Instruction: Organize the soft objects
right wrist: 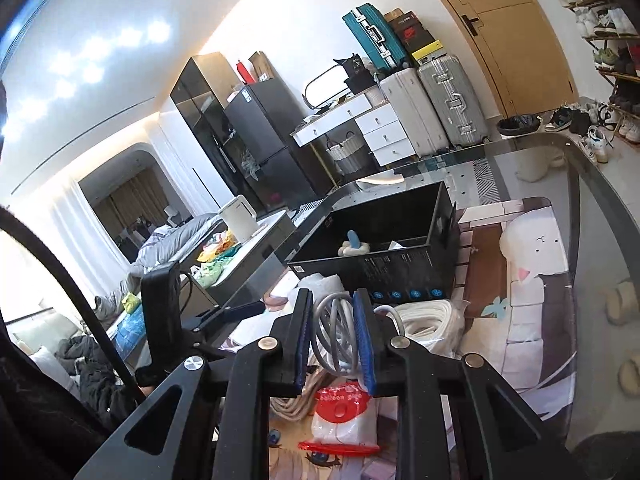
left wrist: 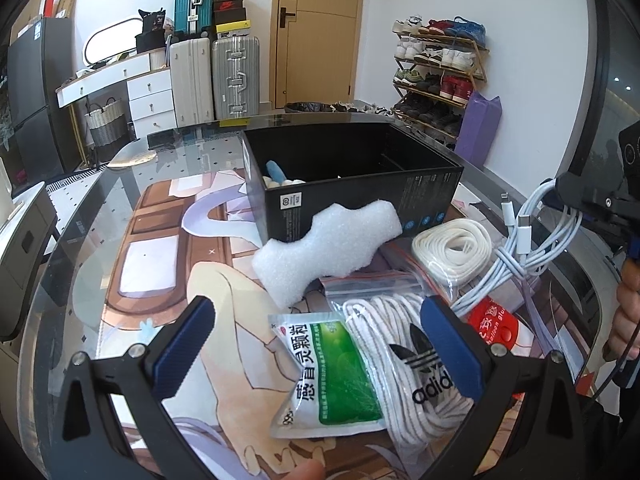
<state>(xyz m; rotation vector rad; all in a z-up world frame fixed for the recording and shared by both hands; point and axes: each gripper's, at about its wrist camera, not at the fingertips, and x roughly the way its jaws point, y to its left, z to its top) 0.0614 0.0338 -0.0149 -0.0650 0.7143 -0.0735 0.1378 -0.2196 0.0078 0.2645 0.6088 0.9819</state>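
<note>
Right gripper (right wrist: 334,338) fingers clamp white cable bundle (left wrist: 532,240), lifted at 3 o'clock of black box (left wrist: 352,184). Left gripper (left wrist: 320,344) fingers wide above sachet (left wrist: 332,376), bagged laces (left wrist: 408,360). Foam (left wrist: 324,248) leans on box; box holds blue-white item (left wrist: 276,174).

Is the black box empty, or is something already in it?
Not empty: the open black box holds a blue and white soft item at one end.

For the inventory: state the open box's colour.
Black box, clearest in the left wrist view.
</note>
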